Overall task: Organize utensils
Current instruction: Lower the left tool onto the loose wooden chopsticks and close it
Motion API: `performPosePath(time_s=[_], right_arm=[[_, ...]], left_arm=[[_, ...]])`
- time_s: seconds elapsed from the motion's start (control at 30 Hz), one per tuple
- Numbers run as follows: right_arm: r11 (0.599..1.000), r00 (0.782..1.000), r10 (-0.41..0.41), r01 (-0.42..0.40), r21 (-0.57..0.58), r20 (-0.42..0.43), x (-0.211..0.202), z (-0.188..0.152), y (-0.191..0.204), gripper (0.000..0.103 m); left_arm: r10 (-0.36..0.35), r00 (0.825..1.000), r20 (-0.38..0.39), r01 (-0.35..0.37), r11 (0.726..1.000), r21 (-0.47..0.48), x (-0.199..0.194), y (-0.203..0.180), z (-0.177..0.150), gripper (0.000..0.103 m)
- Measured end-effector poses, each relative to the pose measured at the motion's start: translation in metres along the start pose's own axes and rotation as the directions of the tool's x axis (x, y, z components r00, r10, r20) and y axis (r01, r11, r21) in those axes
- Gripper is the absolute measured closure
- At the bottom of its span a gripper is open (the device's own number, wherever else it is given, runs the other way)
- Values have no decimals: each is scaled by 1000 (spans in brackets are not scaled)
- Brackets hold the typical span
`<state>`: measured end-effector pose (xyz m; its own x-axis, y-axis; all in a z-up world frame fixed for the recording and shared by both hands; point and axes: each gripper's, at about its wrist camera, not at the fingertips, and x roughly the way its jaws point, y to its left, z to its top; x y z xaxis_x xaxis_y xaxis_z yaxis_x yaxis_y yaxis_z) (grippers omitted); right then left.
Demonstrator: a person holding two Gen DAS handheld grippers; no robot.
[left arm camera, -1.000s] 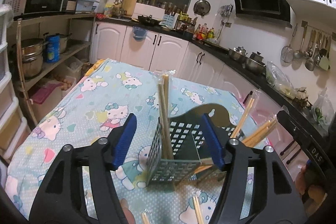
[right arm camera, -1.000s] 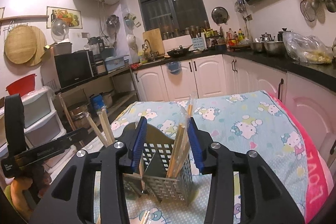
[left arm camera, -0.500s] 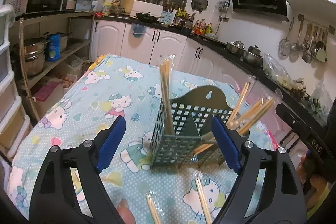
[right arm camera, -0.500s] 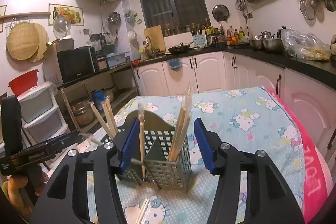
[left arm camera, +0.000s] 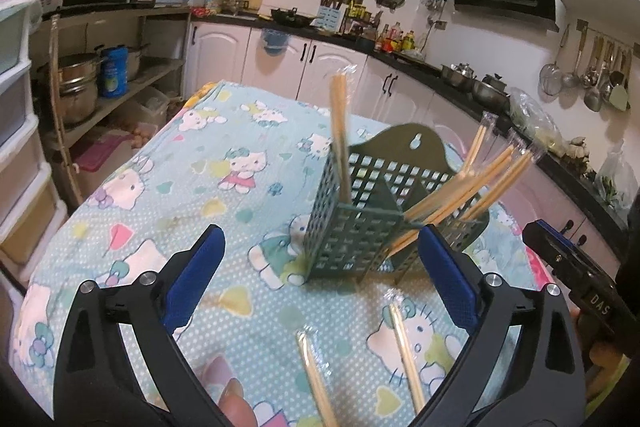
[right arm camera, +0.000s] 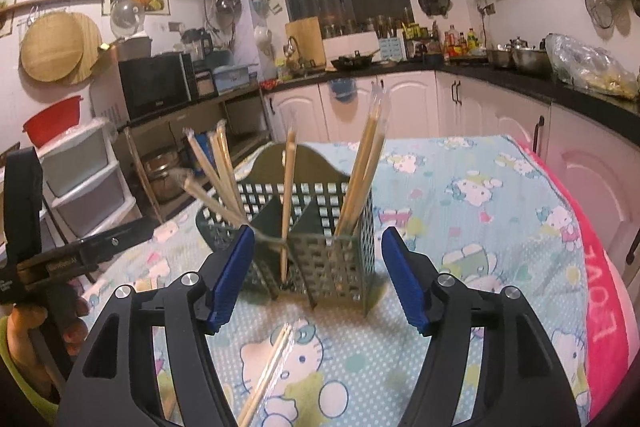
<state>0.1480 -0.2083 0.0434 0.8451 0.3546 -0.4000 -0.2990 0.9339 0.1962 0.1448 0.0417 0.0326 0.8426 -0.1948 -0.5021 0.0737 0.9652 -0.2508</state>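
Note:
A green perforated utensil holder (left arm camera: 360,211) stands upright on the Hello Kitty tablecloth (left arm camera: 224,171); it also shows in the right wrist view (right arm camera: 320,227). Wrapped wooden chopsticks (left arm camera: 340,135) stand in its compartments, several leaning right (left arm camera: 480,179). Two wrapped chopsticks (left arm camera: 404,343) lie loose on the cloth before it, one seen in the right wrist view (right arm camera: 268,371). My left gripper (left arm camera: 320,271) is open and empty, just short of the holder. My right gripper (right arm camera: 318,275) is open and empty, facing the holder from the other side.
The table's pink edge (right arm camera: 600,287) runs along the right. White kitchen cabinets (left arm camera: 320,67) and a dark counter with pots (left arm camera: 472,79) stand behind. Shelves with pots (left arm camera: 80,83) and plastic drawers (right arm camera: 80,179) are at the left.
Both grippers have opened wider and pulled back from the holder. The chopsticks they brought now stand in the holder, released.

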Motion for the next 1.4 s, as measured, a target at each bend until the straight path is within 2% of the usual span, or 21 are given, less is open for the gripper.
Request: performPosePath(time_s=[0.33, 0.57, 0.67, 0.73, 0.77, 0.87, 0.93, 1.13, 1.27, 1.4], right_arm=[[999, 993, -31, 27, -41, -110, 20, -18, 11, 39], [998, 971, -37, 23, -60, -238, 46, -36, 15, 39], [997, 958, -36, 17, -69, -283, 58, -45, 18, 40], [997, 950, -35, 13, -72, -310, 66, -51, 19, 40], [997, 947, -35, 13, -73, -319, 69, -53, 20, 40], [997, 935, -36, 12, -72, -352, 81, -58, 22, 46], [998, 928, -33, 10, -65, -372, 90, -61, 23, 49], [999, 911, -16, -3, -45, -412, 108, -63, 25, 60], [999, 904, 3, -21, -37, -428, 117, -63, 28, 64], [999, 900, 14, -27, -24, -435, 124, -63, 29, 73]], left_arm=[[21, 996, -83, -22, 1000, -12, 3, 18, -21, 15], [27, 986, -163, -27, 1000, 5, 11, 21, -44, 18], [24, 980, -199, -24, 1000, 4, 16, 24, -54, 25], [23, 974, -225, -21, 1000, 9, 19, 24, -61, 37], [23, 970, -241, -21, 1000, 11, 21, 25, -65, 39], [1, 962, -272, -1, 1000, -2, 26, 26, -71, 46], [-15, 958, -287, 13, 1000, -9, 29, 25, -75, 58], [-27, 945, -326, 32, 999, 10, 41, 14, -83, 76], [-18, 940, -342, 29, 999, 25, 49, 10, -84, 77], [-1, 936, -353, 13, 999, 29, 57, 10, -82, 77]])
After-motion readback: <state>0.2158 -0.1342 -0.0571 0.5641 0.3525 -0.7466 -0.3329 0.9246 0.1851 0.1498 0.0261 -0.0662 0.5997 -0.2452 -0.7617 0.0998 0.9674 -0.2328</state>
